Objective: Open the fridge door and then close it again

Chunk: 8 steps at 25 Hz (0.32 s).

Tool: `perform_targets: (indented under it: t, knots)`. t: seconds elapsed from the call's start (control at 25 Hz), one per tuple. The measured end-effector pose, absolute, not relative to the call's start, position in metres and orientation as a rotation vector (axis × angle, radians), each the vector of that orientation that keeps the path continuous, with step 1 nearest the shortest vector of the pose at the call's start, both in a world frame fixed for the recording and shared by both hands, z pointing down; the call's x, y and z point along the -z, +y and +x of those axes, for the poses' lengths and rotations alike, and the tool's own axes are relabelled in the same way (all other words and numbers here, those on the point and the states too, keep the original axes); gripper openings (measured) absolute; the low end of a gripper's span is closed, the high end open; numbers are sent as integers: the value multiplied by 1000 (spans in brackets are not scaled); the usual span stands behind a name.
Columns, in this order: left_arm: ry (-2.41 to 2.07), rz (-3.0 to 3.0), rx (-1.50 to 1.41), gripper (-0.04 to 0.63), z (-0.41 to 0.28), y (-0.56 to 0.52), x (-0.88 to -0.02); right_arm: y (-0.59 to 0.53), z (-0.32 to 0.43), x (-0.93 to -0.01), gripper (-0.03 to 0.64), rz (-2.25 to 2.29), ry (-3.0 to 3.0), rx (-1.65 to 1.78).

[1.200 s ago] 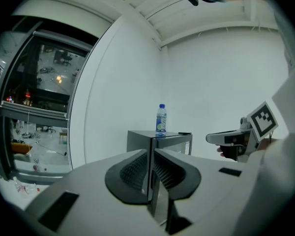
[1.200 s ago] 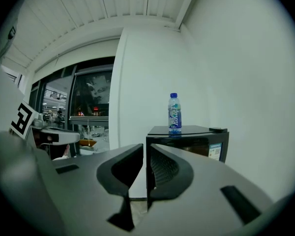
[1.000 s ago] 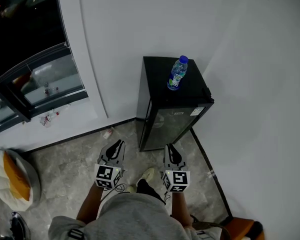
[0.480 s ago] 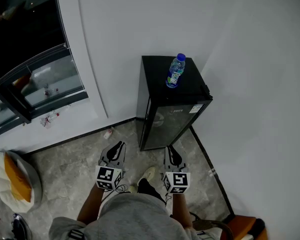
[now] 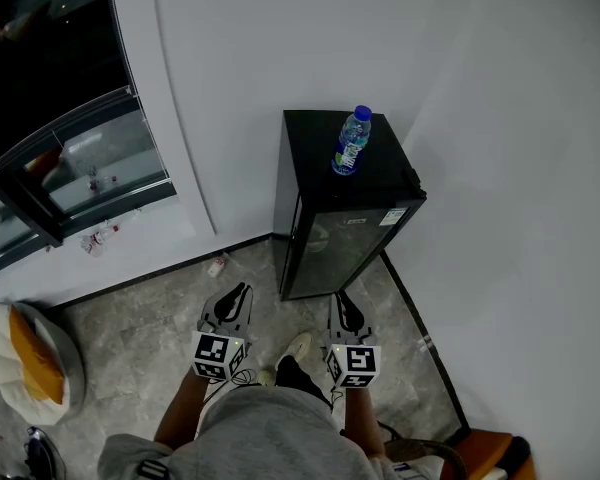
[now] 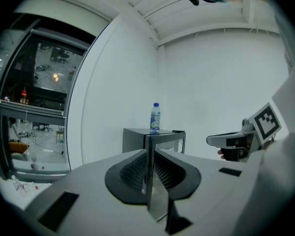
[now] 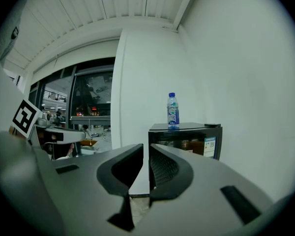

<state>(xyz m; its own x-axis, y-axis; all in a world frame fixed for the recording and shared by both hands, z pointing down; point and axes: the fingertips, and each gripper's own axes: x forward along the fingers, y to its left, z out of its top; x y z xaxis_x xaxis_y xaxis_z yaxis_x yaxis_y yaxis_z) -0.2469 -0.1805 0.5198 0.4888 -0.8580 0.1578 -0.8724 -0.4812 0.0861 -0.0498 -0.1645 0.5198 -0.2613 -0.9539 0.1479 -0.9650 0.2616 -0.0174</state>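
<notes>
Black fridge (image 5: 315, 158) is shown in the white corner, its door (image 5: 342, 248) shut and a water bottle (image 5: 351, 143) upright on top. Short of the door, the left claw (image 5: 238, 290) is pressed together; the right claw (image 5: 342, 298) is kept a narrow slit apart, empty.

**Grey top, white shoe, two grey grippers**

The person wears a light grey top (image 5: 265, 433) and a white shoe (image 5: 296, 348). Next to the shoe is a bit of black clothing (image 5: 298, 376).

The left gripper (image 5: 240, 289) and the right gripper (image 5: 340, 297) are pale grey with black, pointed ends. Each one has a cube with black and white squares on it: the left cube (image 5: 218, 354) and the right cube (image 5: 355, 362). The black pads (image 7: 163, 167) inside have lots of little ridges. A thin wire (image 5: 242, 375) curls beside the left cube.
</notes>
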Motion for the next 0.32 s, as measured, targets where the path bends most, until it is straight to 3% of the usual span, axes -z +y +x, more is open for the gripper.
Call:
perform_targets:
  t: [0.32]
  knots:
    - [-1506, 2568, -141, 43, -248, -185, -522, -168, -53, -521, 60, 1827, -2410, -164]
